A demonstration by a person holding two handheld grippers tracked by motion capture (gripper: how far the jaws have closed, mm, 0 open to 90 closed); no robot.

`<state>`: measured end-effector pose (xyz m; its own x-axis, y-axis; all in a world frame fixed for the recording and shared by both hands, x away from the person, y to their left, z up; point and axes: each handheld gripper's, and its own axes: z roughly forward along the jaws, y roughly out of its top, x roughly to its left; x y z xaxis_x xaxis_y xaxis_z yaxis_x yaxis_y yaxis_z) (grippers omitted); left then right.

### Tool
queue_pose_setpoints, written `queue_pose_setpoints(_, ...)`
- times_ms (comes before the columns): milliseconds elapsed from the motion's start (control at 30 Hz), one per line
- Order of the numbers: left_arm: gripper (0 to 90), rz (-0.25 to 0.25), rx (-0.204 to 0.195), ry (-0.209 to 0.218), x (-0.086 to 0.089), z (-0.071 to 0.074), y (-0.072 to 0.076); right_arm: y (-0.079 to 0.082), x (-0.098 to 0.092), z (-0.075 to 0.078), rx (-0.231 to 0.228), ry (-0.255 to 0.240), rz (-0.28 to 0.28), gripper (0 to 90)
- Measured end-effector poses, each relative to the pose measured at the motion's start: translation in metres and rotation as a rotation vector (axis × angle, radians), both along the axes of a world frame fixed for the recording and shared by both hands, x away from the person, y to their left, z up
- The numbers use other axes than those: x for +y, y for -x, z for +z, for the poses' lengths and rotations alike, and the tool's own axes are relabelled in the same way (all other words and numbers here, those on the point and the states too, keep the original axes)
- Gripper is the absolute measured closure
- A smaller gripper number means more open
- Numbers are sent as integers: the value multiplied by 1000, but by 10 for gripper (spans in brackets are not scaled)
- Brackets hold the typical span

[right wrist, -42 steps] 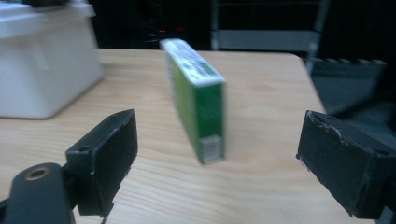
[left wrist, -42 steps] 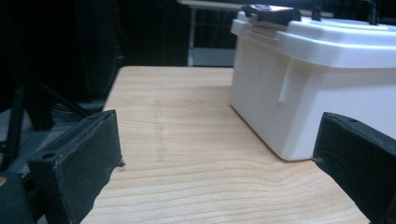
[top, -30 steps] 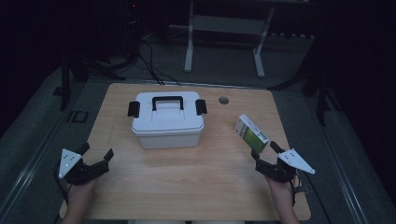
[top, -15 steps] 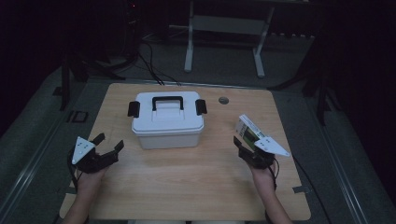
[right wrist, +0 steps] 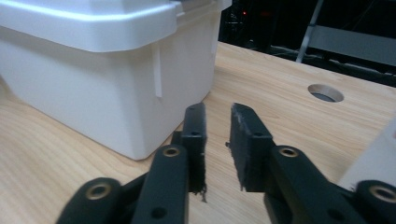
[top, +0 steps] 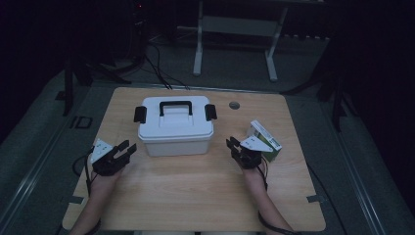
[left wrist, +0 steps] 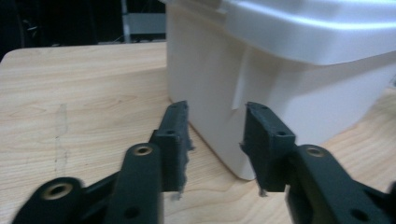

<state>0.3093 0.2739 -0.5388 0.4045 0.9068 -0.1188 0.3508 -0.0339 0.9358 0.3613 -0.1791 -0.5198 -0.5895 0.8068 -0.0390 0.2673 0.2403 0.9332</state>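
Note:
A white lidded box point(top: 175, 127) with a black handle and black side latches stands at the middle of the wooden table point(top: 195, 196). My left gripper point(top: 125, 148) sits just left of the box's front corner. In the left gripper view its jaws point(left wrist: 217, 109) point at the box wall point(left wrist: 289, 70); they have just been closing and hold nothing. My right gripper point(top: 235, 145) is off the box's right front corner, its jaws point(right wrist: 217, 109) a narrow gap apart after closing, also empty, with the box point(right wrist: 102, 70) beside them. A green and white carton point(top: 268, 138) lies behind it.
A round cable hole point(top: 234, 105) lies in the table behind the box's right end, also seen as the hole point(right wrist: 325, 93) ahead of the right jaws. A metal stand point(top: 235, 29) and cables are on the dark floor beyond the table.
Both hands have moved inward from the table's side edges toward the box. Both pairs of jaws have narrowed. The right gripper has passed in front of the carton.

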Motion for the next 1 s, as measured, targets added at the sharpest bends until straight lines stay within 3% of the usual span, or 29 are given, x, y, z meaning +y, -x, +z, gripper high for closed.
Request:
queue_pose_setpoints(100, 728, -9, 30, -10, -2, -5, -7, -6, 8, -4, 13, 2, 8, 835)
queue_pose_setpoints(300, 837, -67, 39, -105, -10, -10, -18, -17, 26, -12, 44, 16, 37, 873)
queue_pose_setpoints(367, 881, -85, 52, -91, -10, -11, -22, -22, 31, -15, 56, 21, 41, 882)
queue_pose_setpoints(700, 897, -75, 92, -61, -9, -10, -41, -41, 47, -14, 81, -2, 42, 898)
queue_pose_setpoints(1000, 899, -77, 61, -44, -13, -2, -53, -50, 57, -9, 81, -14, 45, 897)
